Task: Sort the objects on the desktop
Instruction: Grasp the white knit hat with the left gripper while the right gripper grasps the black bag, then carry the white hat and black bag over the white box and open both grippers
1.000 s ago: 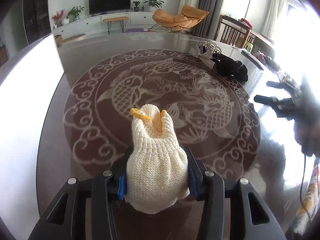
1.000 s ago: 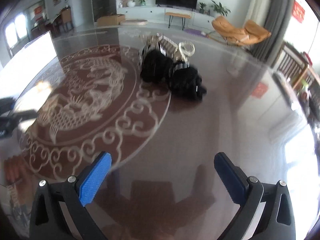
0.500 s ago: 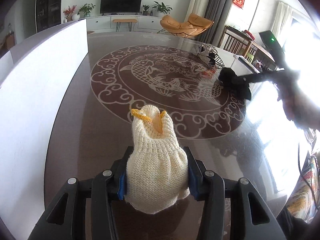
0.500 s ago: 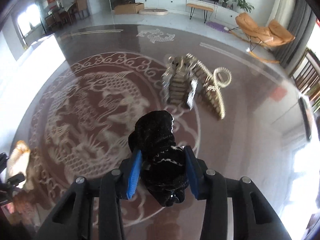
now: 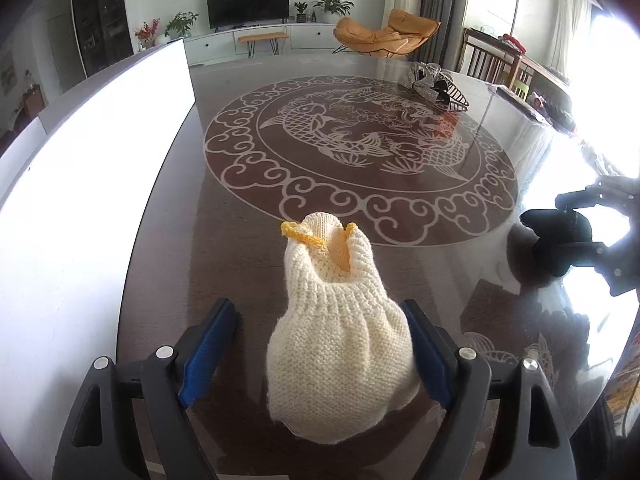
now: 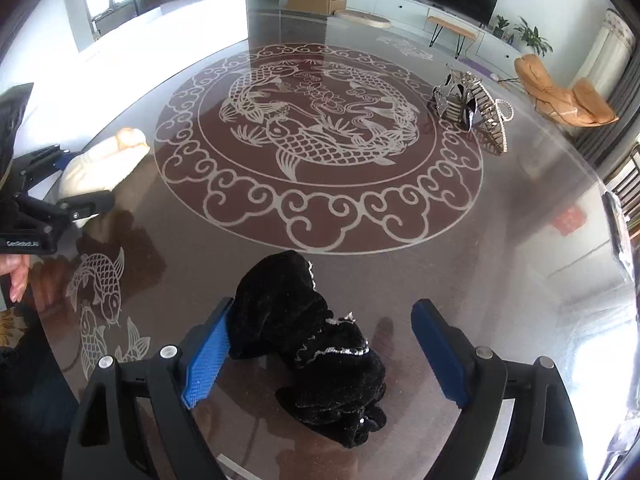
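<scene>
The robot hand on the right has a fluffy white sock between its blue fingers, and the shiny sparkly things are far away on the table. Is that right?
Not quite. The right wrist view shows a black velvety item between the right gripper's blue fingers, whose jaws are opening. The cream knitted one sits in the left gripper. The sparkly things are indeed far off on the table.

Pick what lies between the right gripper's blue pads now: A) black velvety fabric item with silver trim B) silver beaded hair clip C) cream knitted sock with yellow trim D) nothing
A: the black velvety fabric item with silver trim lies on the glossy table between the opening pads of the right gripper.
</scene>
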Demonstrator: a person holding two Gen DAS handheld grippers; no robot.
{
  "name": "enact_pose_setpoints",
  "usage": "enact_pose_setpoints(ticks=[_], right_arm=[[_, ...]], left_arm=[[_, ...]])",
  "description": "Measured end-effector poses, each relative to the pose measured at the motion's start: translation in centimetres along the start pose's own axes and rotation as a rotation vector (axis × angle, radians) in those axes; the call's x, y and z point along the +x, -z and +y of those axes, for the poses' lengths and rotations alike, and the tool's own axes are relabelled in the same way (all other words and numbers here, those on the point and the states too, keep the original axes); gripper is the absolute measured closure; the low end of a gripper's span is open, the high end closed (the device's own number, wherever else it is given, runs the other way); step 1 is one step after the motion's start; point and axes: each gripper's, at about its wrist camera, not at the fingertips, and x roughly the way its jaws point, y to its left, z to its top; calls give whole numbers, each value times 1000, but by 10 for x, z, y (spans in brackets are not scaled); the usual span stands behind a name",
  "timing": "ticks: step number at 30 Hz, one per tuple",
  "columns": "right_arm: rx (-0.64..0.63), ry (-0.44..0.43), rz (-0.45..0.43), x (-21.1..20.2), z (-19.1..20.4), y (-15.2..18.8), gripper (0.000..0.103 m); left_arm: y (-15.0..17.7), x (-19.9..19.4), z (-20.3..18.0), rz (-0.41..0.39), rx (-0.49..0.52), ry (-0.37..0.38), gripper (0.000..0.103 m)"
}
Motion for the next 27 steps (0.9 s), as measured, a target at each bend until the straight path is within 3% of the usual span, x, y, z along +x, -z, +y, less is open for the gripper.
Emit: enact_pose_setpoints(ticks=[1,2,3,4,10,15,18,21,27], right_arm=[[3,-28,16,0,-5,4,39],[13,-50,31,-1,-7,8,45],[29,-48,47,0,-8,10,46],[45,-39,47,-2,-9,12,49],[135,-73,-57,-51,-6,13,50],[135,-124,-180,-98,19,-29,50],[83,-180,-265,-120,56,-74,50],[21,-281,-323,-128,108,-124,50],[-95,-463,-345,-102,225,-203,50]], left_arm=[[-2,1,1,-5,2,12,22],[-4,0,3,-20,-5,28,33],[-5,-1,6,-35,-16,53,51],[-6,-2,9,-38,-34,70,56],[-9,-53,26,-171,-157,209,56],[-8,-125,58,-303,-246,274,56],[-2,-167,94,-368,-286,236,56],[6,-193,137,-391,-313,136,56],[32,-191,232,-310,-440,-67,56]])
